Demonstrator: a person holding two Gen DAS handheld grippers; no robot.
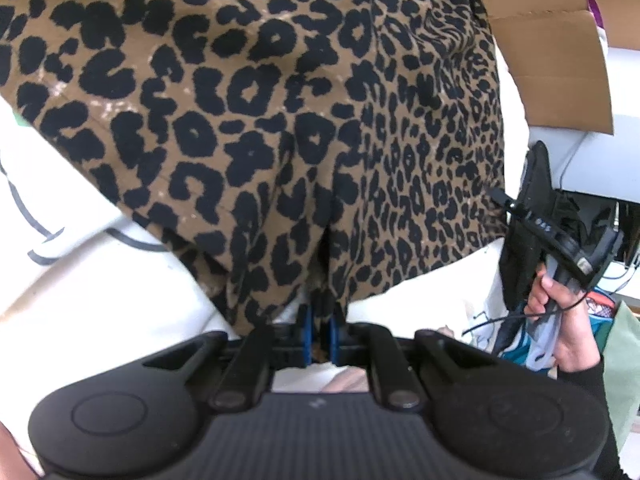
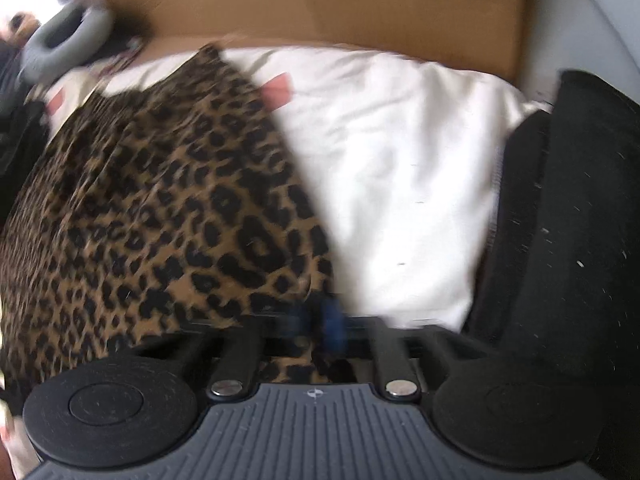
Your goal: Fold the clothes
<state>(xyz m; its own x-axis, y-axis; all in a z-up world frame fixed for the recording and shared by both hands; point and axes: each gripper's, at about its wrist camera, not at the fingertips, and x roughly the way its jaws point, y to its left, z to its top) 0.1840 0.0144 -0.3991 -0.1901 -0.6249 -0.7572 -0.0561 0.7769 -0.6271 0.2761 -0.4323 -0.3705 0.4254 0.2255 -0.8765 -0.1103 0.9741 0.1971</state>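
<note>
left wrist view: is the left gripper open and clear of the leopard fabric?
No, the left gripper is shut on an edge of the leopard-print garment.

The right gripper (image 2: pixel 320 320), black with blue-padded jaws, has its jaws drawn together on the near edge of a brown-and-black leopard-print fabric garment (image 2: pixel 160 208). The picture is blurred. The garment spreads away from the jaws and to their left, lying over a white cloth (image 2: pixel 400 168). Beyond the white cloth stands a brown cardboard box (image 2: pixel 320 0). To the right of the white cloth lies a black fabric item (image 2: pixel 580 220).
</note>
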